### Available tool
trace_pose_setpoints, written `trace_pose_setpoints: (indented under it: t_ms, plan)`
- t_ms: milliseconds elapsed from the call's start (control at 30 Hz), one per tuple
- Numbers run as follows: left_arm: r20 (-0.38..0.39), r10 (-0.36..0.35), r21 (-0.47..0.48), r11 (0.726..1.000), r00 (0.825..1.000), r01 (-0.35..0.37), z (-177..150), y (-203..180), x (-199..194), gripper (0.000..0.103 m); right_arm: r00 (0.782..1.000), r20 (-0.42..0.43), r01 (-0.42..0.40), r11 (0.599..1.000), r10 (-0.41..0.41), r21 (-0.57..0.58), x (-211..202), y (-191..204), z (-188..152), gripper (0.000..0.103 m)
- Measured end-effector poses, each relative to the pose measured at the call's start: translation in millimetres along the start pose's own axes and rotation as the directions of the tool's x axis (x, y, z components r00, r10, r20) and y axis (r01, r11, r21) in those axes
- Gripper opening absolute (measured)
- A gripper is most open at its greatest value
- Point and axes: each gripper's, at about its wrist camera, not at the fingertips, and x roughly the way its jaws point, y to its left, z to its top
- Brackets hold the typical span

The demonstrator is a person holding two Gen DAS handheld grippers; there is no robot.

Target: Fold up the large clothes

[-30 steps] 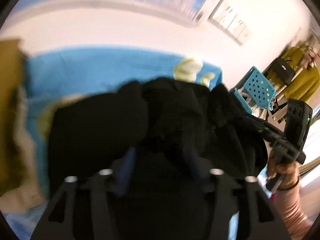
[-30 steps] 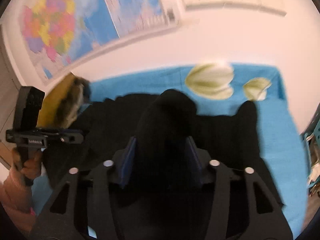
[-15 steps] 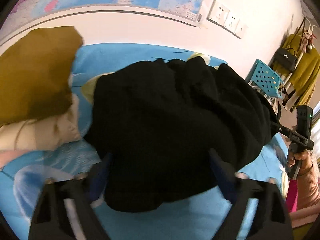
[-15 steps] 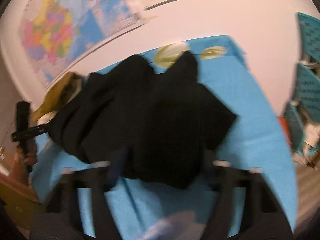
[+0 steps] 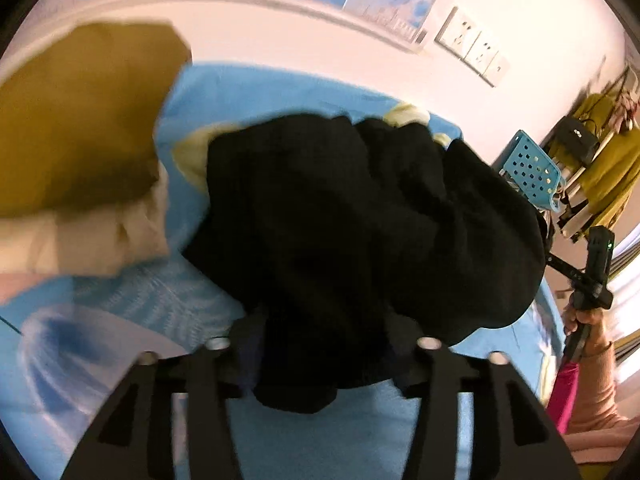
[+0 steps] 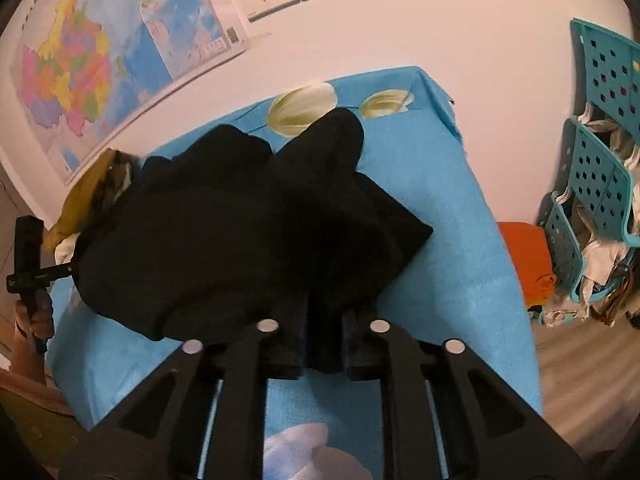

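Black garment [image 6: 256, 224] bunched mid-bedsheet [image 6: 452, 216], long axis running left-right between grippers. Left gripper [image 5: 324, 360] and right gripper [image 6: 324, 340] each clamp its near hem, equally close.

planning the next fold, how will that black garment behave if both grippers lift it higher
The black garment will probably flop and sag: it already lies in soft bunched folds on the blue sheet. It looks thick, so likely fairly heavy between the left gripper and right gripper. The fabric looks matte, so it probably won't slip from the closed jaws.
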Motion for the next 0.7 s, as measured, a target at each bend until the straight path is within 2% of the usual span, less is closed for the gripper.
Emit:
trace_pose_setpoints:
  t_ms: [67,100,167,200,267,333,433,467,500,533,600,700]
  plan:
    - [0.040,-0.008,0.009,1.000,0.999,0.008,4.4,-0.2,-14.3,0.063,0.997,0.076,0.025,1.000,-0.025,0.005,-20.8,4.3,5.2,0.057]
    - [0.076,-0.016,0.030,0.999,0.997,0.013,6.5,-3.0,-25.5,0.066,0.993,0.121,0.007,1.000,-0.005,-0.012,-33.2,11.3,9.9,0.057]
    - [0.108,-0.019,0.062,0.998,0.994,0.012,10.5,-10.9,-33.8,0.073,0.988,0.154,-0.023,0.999,0.030,-0.049,-41.7,22.8,18.2,0.060]
    - [0.113,-0.020,0.082,0.997,0.993,0.011,13.4,-16.5,-34.4,0.073,0.986,0.156,-0.047,0.996,0.059,-0.078,-41.4,31.6,24.8,0.063]
    - [0.103,-0.022,0.131,0.991,0.994,0.009,22.9,-34.2,-26.2,0.073,0.985,0.137,-0.092,0.988,0.108,-0.120,-30.7,49.7,33.7,0.063]
    - [0.067,-0.024,0.168,0.986,0.997,0.012,32.4,-48.9,-7.2,0.073,0.988,0.081,-0.119,0.979,0.134,-0.166,-3.2,69.6,41.3,0.063]
    - [0.006,0.015,0.185,0.983,1.000,-0.016,38.8,-60.7,29.5,0.071,0.989,-0.015,-0.150,0.970,0.150,-0.193,43.1,86.0,46.5,0.061]
    - [-0.013,0.047,0.183,0.982,0.999,-0.043,38.3,-60.0,42.3,0.067,0.991,-0.045,-0.131,0.968,0.124,-0.215,59.6,90.6,46.0,0.042]
    - [-0.028,0.076,0.179,0.981,0.997,-0.070,40.1,-58.2,53.0,0.066,0.990,-0.075,-0.132,0.967,0.118,-0.218,71.8,91.7,44.6,0.016]
    - [-0.044,0.084,0.156,0.985,0.996,-0.076,42.2,-52.1,62.7,0.066,0.986,-0.103,-0.148,0.968,0.129,-0.201,83.0,89.4,45.4,0.009]
    - [-0.047,0.075,0.106,0.992,0.996,-0.070,46.7,-39.9,70.7,0.063,0.990,-0.099,-0.116,0.976,0.099,-0.183,91.3,80.9,48.3,0.003]
    - [-0.049,0.059,0.045,0.997,0.997,-0.056,51.7,-27.9,69.8,0.059,0.994,-0.066,-0.096,0.988,0.089,-0.122,85.9,64.8,53.0,0.003]
